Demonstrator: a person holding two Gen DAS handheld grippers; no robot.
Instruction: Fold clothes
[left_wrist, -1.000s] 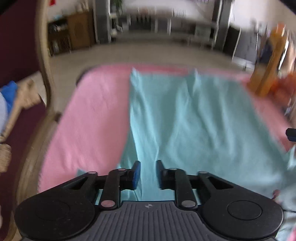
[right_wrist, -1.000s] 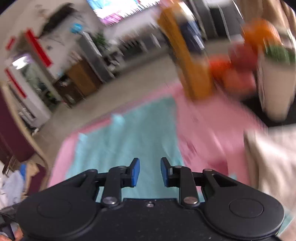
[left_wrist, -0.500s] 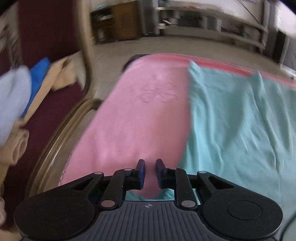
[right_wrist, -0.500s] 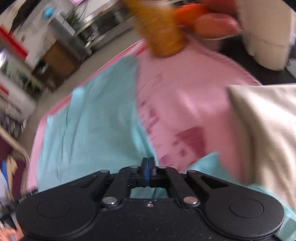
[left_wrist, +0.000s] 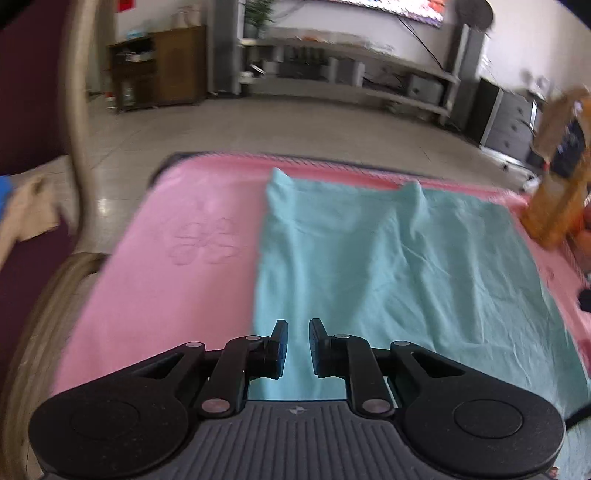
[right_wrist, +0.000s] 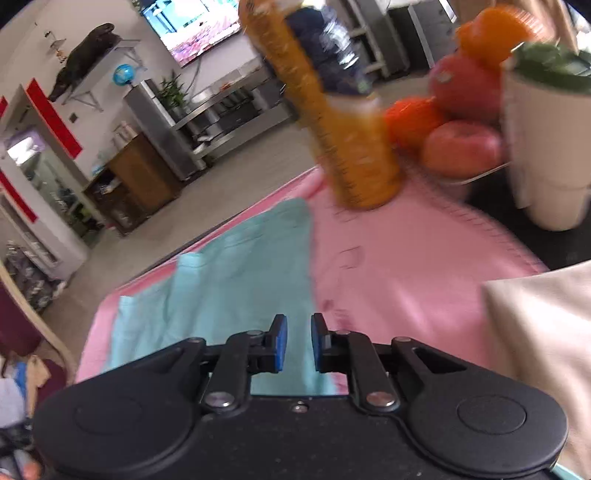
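Blue-padded left tongs (left_wrist: 296, 345) hang parted with nothing between them, right over the near left edge of the teal garment (left_wrist: 399, 273). The right tongs (right_wrist: 298, 343) stand apart and empty as well, poised above the garment's near right edge where teal meets pink. That teal garment lies spread flat across the pink cloth (left_wrist: 177, 258) covering the desk, lightly wrinkled, with two small peaks along its far edge.

Moving outward on the right side: a cream fabric (right_wrist: 543, 332) lies on the pink cloth just beside the right tongs. Further back stands an orange bottle (right_wrist: 343, 122) with a dark label, blurred, at the far right corner of the cloth. Next to it sits a pile of fruit (right_wrist: 458, 107), oranges and apples, and beside that a white cup (right_wrist: 550, 147) on the dark desk surface.

On the left side, a curved wooden chair frame (left_wrist: 79, 147) rises beside the desk, with beige and blue clothes (left_wrist: 26, 210) draped on its maroon seat. Beyond, pale tiled floor (left_wrist: 258, 125), a brown cabinet (left_wrist: 162, 66), grey shelving and a wall screen (right_wrist: 192, 22).
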